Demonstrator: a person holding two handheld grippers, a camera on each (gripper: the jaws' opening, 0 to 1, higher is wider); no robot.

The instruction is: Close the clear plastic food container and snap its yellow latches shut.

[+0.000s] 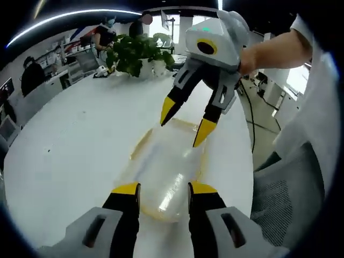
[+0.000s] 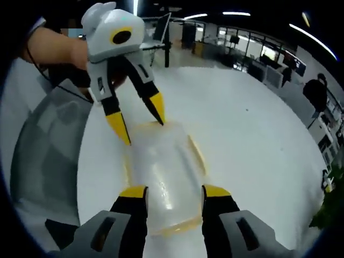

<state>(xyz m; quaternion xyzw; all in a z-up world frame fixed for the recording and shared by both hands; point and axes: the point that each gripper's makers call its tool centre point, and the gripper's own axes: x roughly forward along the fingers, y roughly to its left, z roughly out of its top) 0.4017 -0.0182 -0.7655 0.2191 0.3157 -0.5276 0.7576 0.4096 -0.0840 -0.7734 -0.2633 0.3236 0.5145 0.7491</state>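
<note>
The clear plastic food container (image 1: 166, 172) lies on the white table (image 1: 70, 145), its lid resting on top and a yellow latch (image 1: 141, 142) visible along one long side. My left gripper (image 1: 164, 189) stands open over the near end, one jaw on each side of the container. At the far end my right gripper (image 1: 187, 122) is open, yellow tips pointing down just above the rim. In the right gripper view the same container (image 2: 164, 172) lies between the open jaws of my right gripper (image 2: 174, 192), with a yellow latch (image 2: 196, 150) on its side and my left gripper (image 2: 138, 121) open at the far end.
A potted plant (image 1: 140, 54) stands at the far end of the table. A grey mesh chair (image 1: 285, 188) sits close to the table's edge, also seen as a chair (image 2: 48, 156) beside the person's arm (image 2: 54, 48). Desks and seated people fill the background.
</note>
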